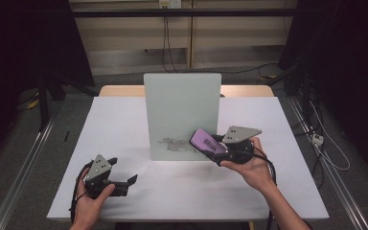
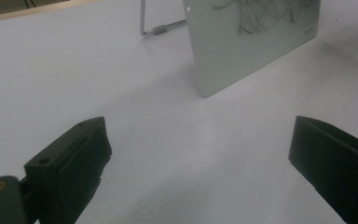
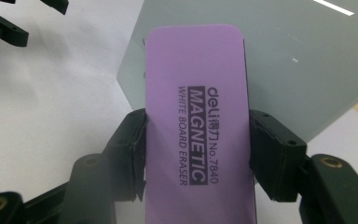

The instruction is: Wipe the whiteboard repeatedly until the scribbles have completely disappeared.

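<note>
The right gripper (image 1: 216, 147) clamps the purple eraser (image 3: 198, 126), seemingly against the whiteboard (image 1: 182, 115); the left gripper (image 2: 200, 158) rests spread on the table (image 1: 124, 124).

In the right gripper view the purple eraser (image 3: 198, 121) runs off the bottom edge. The whiteboard (image 2: 256, 42) is cut by the left gripper view's top edge, its scribbles (image 1: 175, 143) unreadable.
</note>
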`<state>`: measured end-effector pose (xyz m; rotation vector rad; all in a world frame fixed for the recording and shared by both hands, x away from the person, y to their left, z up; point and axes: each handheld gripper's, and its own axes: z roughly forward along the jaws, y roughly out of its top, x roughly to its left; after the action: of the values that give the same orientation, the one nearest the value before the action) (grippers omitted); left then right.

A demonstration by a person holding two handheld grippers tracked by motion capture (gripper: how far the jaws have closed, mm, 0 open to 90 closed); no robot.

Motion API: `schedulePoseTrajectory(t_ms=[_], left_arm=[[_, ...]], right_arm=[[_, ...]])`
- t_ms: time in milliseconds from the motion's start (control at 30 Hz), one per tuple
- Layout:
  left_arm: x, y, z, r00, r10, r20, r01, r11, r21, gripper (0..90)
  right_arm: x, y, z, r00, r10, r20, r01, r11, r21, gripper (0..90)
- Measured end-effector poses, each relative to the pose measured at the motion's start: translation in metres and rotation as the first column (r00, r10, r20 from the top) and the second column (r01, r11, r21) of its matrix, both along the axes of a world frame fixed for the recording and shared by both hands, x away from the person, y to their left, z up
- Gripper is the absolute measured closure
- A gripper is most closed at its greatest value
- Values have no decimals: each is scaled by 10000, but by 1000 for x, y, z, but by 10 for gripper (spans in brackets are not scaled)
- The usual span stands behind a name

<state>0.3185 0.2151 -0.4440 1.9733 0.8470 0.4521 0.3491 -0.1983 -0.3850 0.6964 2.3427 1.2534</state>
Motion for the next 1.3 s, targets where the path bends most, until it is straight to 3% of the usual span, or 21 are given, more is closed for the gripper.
schedulePoseTrajectory(t_ms=[100,333,700,1300], left_arm=[[0,-1,0,10000,-23,2,23,10000,-13,49],[0,0,0,10000,-6,1,6,10000,-1,49],[0,0,0,10000,-39,-2,39,10000,1,49],[0,0,-1,9999,-91,-123,91,10000,-16,49]], right_arm=[[6,5,4,10000,26,30,-26,9997,-245,415],[16,17,3,9996,218,166,-216,9997,-120,415],[16,26,-4,9968,84,795,-9,9955,-943,415],[15,25,-6,9961,26,879,90,9912,-1321,416]])
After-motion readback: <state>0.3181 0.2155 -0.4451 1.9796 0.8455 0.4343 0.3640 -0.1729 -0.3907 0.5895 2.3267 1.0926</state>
